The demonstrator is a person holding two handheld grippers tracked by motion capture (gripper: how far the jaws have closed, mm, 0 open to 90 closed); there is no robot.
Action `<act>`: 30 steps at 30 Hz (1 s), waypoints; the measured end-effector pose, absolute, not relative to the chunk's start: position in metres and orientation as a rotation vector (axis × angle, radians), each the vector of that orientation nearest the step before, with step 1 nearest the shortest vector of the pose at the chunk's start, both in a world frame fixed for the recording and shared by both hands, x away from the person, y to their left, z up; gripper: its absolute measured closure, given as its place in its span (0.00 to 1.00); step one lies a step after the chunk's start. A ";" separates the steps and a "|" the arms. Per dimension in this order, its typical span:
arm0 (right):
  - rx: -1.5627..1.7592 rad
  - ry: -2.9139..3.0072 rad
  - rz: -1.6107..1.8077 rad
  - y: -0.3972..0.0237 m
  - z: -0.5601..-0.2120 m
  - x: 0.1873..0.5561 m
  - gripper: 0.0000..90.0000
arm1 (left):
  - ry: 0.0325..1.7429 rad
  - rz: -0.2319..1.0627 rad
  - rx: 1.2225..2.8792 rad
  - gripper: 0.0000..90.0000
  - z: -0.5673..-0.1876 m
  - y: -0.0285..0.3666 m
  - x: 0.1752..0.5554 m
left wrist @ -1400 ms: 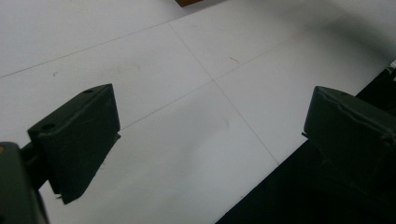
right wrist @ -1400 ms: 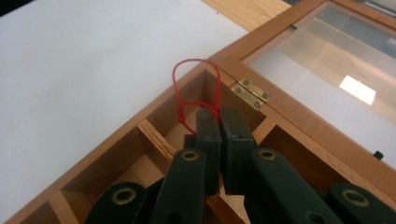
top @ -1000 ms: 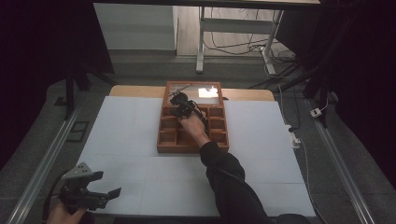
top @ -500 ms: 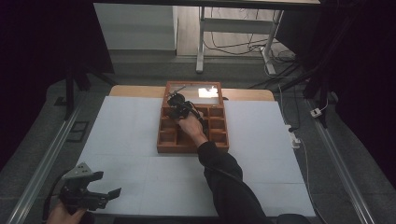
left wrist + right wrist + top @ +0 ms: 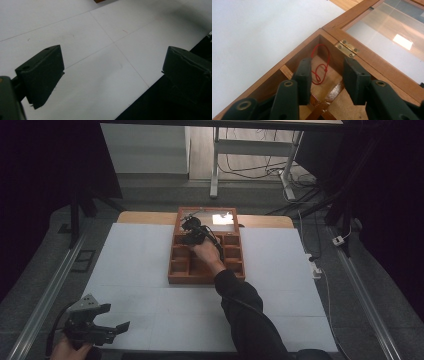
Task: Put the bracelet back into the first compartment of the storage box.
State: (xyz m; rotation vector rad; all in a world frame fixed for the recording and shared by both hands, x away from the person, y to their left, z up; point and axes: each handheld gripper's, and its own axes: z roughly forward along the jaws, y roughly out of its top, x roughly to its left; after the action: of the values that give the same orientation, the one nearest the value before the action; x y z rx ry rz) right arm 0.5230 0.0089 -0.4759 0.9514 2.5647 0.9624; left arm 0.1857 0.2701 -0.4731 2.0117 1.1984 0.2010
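A wooden compartment box [image 5: 175, 270] lies mid-table with its glass lid [image 5: 220, 217] folded back at the far side. My right gripper [image 5: 187, 229] hovers over the box's far left corner compartment. In the right gripper view its jaws [image 5: 327, 65] stand apart and have just been opening, with no pad pressing on anything. A thin red string loop [image 5: 325, 70] lies on that compartment's floor, just beyond them. My left gripper [image 5: 117, 316] rests at the table's near left corner. It is wide open [image 5: 113, 53] over bare white table.
A brass hinge [image 5: 347, 47] joins the lid's glass pane [image 5: 387, 42] to the box rim [image 5: 299, 47]. White sheet [image 5: 135, 255] covers the table around the box. The table's near edge [image 5: 140, 97] runs close under the left gripper. Desk legs and cables stand beyond the far edge.
The right hand has stayed over the box's far left corner with barely any shift. The left gripper has not moved.
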 end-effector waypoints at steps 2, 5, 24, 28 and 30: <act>0.959 2.571 0.975 0.007 -0.474 0.523 0.59 | 1.199 0.201 2.012 0.04 -0.473 0.270 0.186; 0.961 2.572 0.987 0.006 -0.473 0.522 0.55 | 1.199 0.201 2.011 0.04 -0.473 0.270 0.186; 0.864 2.616 1.085 -0.002 -0.451 0.498 0.23 | 1.202 0.199 2.010 0.04 -0.473 0.270 0.186; 0.852 2.634 1.087 -0.004 -0.450 0.492 0.18 | 1.204 0.199 2.009 0.04 -0.473 0.270 0.186; 0.850 2.650 1.083 -0.005 -0.449 0.489 0.15 | 1.205 0.198 2.008 0.04 -0.473 0.270 0.186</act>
State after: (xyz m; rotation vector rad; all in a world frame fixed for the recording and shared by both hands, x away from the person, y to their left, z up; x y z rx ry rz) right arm 0.4891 -0.0052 -0.4489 0.8495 2.6504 1.0832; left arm 0.1863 0.2700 -0.4732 2.0082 1.2051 0.1985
